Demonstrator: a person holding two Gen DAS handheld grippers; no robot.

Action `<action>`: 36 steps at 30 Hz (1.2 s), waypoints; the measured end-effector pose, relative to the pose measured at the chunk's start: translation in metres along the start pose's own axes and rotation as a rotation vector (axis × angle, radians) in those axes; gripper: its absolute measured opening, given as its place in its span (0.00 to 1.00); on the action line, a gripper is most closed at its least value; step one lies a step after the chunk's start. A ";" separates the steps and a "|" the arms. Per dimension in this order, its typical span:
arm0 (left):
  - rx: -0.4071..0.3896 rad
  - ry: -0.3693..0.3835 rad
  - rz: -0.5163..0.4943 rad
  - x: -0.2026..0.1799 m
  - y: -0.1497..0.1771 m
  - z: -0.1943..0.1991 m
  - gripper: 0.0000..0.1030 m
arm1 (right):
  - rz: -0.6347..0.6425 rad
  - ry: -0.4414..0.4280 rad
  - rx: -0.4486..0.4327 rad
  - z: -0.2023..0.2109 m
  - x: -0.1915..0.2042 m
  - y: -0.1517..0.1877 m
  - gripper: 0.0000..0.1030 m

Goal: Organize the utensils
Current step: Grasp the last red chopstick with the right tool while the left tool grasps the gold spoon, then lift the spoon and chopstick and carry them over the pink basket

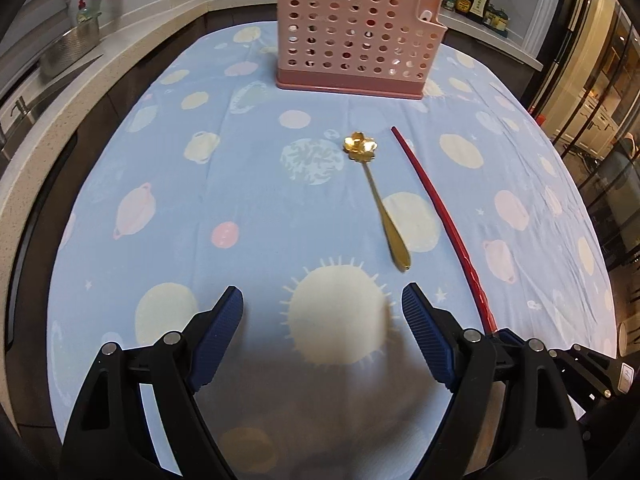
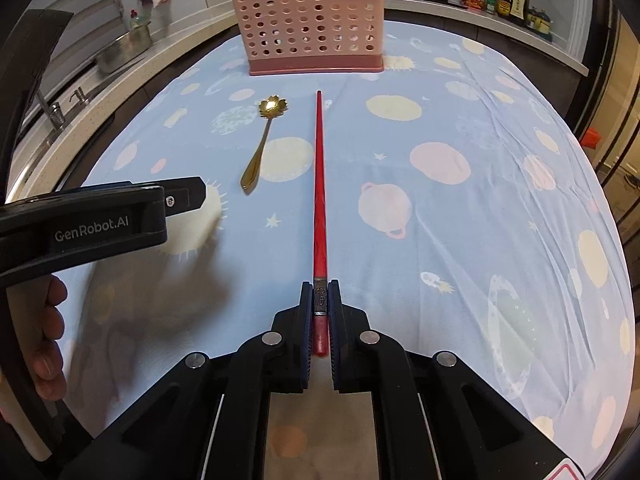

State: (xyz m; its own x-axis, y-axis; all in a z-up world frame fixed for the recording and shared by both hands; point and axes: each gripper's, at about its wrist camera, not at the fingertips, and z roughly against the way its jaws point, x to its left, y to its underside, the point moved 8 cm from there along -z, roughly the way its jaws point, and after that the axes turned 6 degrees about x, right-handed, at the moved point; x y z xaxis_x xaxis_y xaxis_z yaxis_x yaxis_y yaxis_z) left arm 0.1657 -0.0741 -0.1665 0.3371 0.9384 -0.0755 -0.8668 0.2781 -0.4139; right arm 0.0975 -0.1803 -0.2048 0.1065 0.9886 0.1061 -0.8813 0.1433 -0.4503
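While the right gripper [image 2: 320,300] clamped the red chopstick [image 2: 319,184] by its thick end on the planet-print tablecloth [image 2: 460,216], the left gripper [image 1: 322,312] hung spread and empty near the gold flower spoon [image 1: 378,196], before the pink utensil holder [image 1: 352,36].

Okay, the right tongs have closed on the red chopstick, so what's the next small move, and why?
Probably lift the chopstick a little off the cloth. The right tongs already pinch its thick end, its length lies flat, and the holder stands upright at the far end. The spoon lies apart, clear of the lift.
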 end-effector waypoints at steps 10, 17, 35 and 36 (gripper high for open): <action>0.005 0.052 -0.015 -0.026 -0.019 -0.028 0.58 | -0.032 -0.020 0.005 -0.003 -0.005 -0.004 0.07; 0.007 0.092 -0.027 -0.029 -0.018 -0.026 0.14 | -0.033 -0.029 0.003 -0.004 -0.005 -0.004 0.07; -0.086 0.118 0.035 -0.002 -0.020 0.042 0.09 | -0.032 -0.088 -0.121 0.054 0.008 -0.028 0.07; -0.096 0.117 0.038 0.000 -0.022 0.047 0.09 | -0.032 -0.093 -0.137 0.061 0.009 -0.032 0.07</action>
State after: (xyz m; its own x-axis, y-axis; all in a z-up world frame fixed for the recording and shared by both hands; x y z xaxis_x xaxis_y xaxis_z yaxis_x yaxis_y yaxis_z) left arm 0.1674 -0.0703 -0.1151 0.3500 0.9160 -0.1962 -0.8428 0.2165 -0.4928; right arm 0.0984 -0.1791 -0.1360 0.0851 0.9758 0.2013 -0.8065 0.1860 -0.5611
